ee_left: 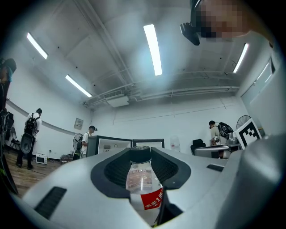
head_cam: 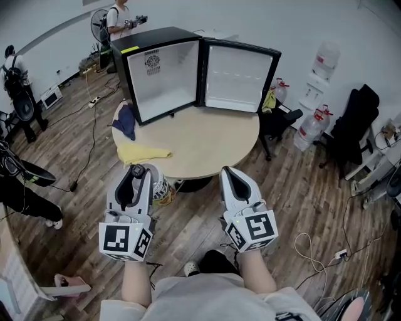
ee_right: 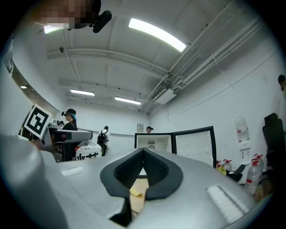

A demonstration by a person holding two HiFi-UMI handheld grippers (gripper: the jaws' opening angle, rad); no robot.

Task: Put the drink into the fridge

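Wood plank flooring (head_cam: pixel 301 207) filled most of the head view, with a round light-coloured table (head_cam: pixel 213 144) sitting in the middle of the frame. On the far side of the table stood a black mini fridge (head_cam: pixel 160 69), and its door (head_cam: pixel 237 76) was swung wide open toward the right, so you could see the white inside. A blue cloth (head_cam: pixel 125 122) lay on the left part of the tabletop just in front of the fridge, and a yellow cloth (head_cam: pixel 143 152) was a bit lower, near the table's front-left edge.

The left gripper (head_cam: pixel 139 169) was in the lower left of the head view, just off the near edge of the table, and it was pinching the drink bottle (ee_left: pixel 142 179). The left gripper view showed the clear bottle with a dark cap and red label upright between the ribbed pads, both pressing on its neck and shoulder. So the drink was in that gripper, well short of the fridge.

The right gripper (head_cam: pixel 227 170) was at lower centre-right, also short of the table, with its jaws pressed together at the tips and empty.

Off to the right were a couple of water jugs (head_cam: pixel 311 128) on the floor and a white water dispenser (head_cam: pixel 319 78) against the wall. A person (head_cam: pixel 118 19) stood at the upper left behind the fridge.
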